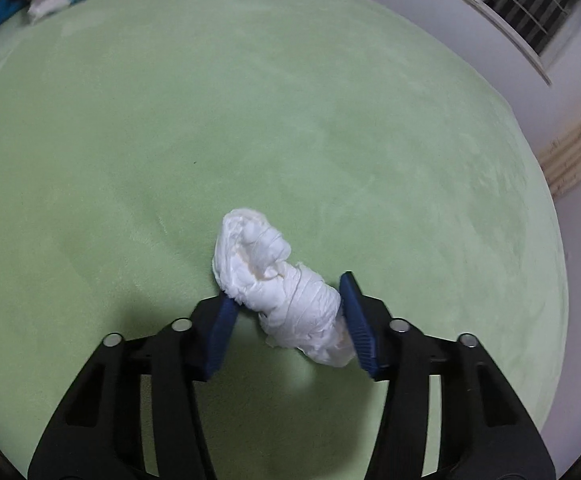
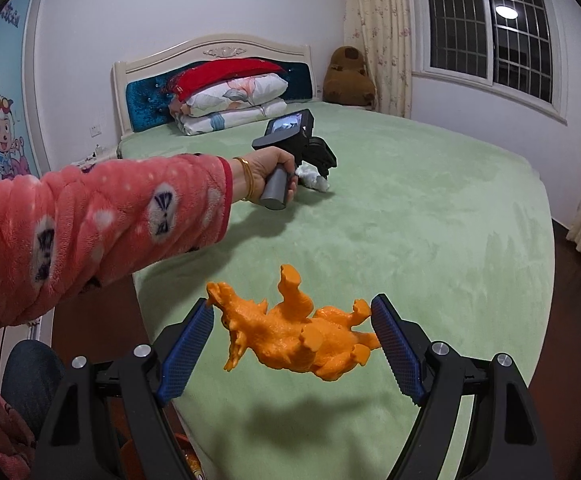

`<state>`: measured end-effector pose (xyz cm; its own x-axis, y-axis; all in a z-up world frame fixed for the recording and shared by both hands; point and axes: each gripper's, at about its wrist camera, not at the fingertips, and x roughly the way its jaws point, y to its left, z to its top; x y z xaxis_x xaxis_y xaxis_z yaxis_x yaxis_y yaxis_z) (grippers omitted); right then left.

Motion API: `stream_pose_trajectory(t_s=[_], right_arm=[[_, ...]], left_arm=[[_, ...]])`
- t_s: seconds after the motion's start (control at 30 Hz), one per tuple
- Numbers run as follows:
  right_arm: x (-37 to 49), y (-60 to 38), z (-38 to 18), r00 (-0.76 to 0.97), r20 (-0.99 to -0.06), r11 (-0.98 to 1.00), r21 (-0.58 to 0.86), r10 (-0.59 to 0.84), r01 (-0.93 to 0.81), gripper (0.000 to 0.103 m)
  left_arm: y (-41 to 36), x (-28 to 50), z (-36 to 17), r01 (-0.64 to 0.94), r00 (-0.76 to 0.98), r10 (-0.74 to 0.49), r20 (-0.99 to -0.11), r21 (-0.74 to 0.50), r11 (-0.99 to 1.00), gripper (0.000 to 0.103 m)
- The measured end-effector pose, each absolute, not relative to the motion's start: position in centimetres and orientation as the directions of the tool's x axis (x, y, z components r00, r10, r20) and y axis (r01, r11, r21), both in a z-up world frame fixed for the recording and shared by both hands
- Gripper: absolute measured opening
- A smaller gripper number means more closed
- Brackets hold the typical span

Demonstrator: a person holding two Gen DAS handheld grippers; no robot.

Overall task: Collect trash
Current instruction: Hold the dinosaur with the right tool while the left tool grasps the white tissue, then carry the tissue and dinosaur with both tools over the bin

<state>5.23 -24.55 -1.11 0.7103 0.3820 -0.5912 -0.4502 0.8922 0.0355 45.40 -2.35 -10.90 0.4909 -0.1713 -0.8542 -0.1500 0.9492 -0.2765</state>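
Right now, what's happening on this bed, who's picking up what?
A person in a pink fleece sleeve works handheld tongs in each hand over a green bed. The left tongs are on a crumpled white tissue wad lying on the bedspread, both pads against it. The right tongs hold an orange toy animal clear of the bed near its foot, gripped end to end. No trash container can be made out.

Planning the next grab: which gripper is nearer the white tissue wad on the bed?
Left. The left gripper has the tissue wad between its fingers; the right gripper is well back near the bed's foot, holding an orange toy.
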Motion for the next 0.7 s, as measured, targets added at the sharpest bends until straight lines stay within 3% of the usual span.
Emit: stream_pose_trajectory(t_s=[0.33,0.7], right_arm=[[4.3,-24.9,0.1,0.726,-0.559,0.890,0.051,0.401,-0.452,0.079],[2.4,-23.0,0.9,0.701,-0.564,0.873,0.078,0.436,-0.481,0.079]], left_arm=[[-1.7,41.9,-7.9,-0.090,0.514,-0.100,-0.852,-0.169,0.981,0.038],[2.4,27.1,-0.2,0.058,0.623,-0.067,-0.779,-0.039,0.998,0.038]])
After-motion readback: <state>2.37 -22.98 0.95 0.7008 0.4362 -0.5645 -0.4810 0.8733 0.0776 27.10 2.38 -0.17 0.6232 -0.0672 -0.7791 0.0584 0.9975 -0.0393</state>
